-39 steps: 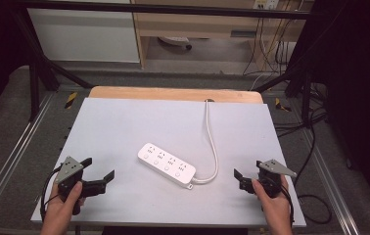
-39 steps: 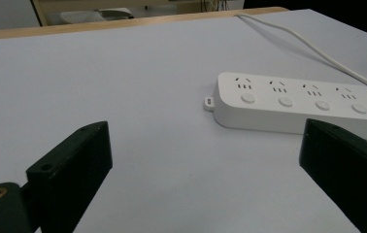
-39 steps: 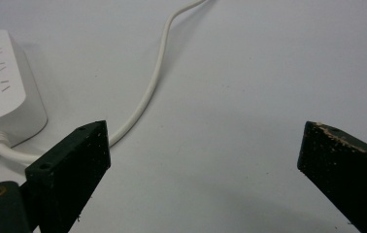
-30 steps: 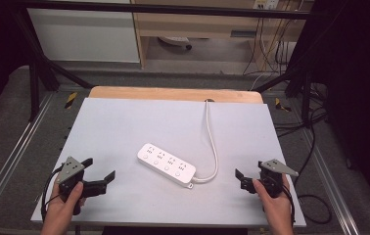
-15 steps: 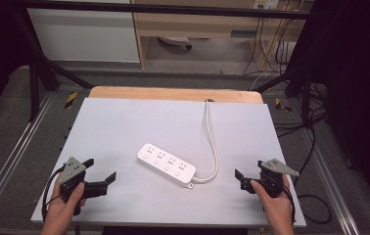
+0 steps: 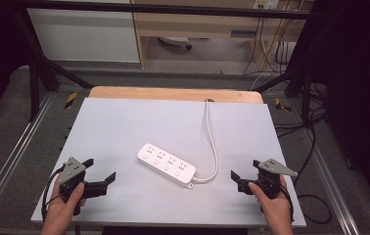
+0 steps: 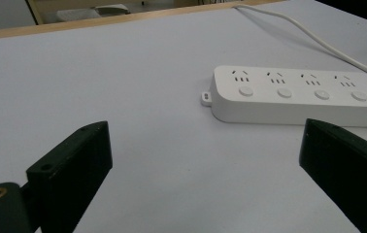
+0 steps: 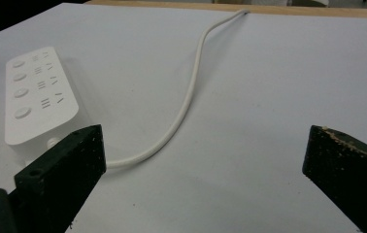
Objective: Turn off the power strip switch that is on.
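A white power strip (image 6: 166, 164) with several sockets and buttons lies at an angle in the middle of the table. Its white cable (image 6: 212, 142) curves away to the table's far edge. My left gripper (image 6: 100, 170) is held low near the front left, open and empty, and points toward the strip. In the left gripper view the strip (image 7: 298, 94) lies ahead beyond the wide-apart jaws of that gripper (image 7: 206, 133). My right gripper (image 6: 245, 169) is open and empty at the front right. In its view (image 8: 205, 136) the strip's end (image 8: 38, 92) and the cable (image 8: 186, 97) lie ahead.
The pale grey table top (image 6: 124, 122) has a wooden strip (image 6: 173, 93) along its far edge. Black frame posts (image 6: 36, 73) stand at the left and right. Loose cables (image 6: 315, 132) hang off the right side over the floor.
Both hands stay almost still. The right gripper has drifted very slightly toward the front edge.
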Available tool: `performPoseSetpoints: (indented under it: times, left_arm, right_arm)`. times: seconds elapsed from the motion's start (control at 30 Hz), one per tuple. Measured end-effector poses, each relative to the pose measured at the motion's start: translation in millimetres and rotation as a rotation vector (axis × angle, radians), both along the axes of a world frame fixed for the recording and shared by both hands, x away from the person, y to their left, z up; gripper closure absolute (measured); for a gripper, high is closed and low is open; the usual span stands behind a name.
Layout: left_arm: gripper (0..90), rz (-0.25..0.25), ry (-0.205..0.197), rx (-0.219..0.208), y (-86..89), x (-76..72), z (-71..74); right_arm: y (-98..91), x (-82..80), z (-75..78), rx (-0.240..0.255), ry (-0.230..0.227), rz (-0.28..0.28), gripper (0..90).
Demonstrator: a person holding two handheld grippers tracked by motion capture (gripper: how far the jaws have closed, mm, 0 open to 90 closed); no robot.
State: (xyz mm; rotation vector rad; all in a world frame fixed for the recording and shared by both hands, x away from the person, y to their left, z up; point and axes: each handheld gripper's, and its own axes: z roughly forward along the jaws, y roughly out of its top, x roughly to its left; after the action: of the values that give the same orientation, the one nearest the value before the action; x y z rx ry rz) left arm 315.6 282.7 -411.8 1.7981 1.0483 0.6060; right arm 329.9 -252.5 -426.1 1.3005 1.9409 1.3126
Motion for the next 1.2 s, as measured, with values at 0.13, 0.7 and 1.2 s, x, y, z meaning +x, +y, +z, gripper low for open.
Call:
performPoseSetpoints:
  times: [0.13,0.7,1.2]
  left_arm:
    - [4.8,-0.001,0.004,-0.001,-0.2,0.2,-0.4]
    - [4.8,-0.010,0.015,0.005,-1.8,0.0,-2.2]
    - [4.7,-0.002,0.022,0.012,-1.2,0.3,-3.2]
  right_arm:
    - [1.0,-1.4,5.2,0.012,-0.018,-0.009,2.2]
    - [18.5,6.5,30.7,0.036,-0.042,0.037,3.2]
    - [40.3,18.3,41.5,0.032,-0.025,0.100,6.0]
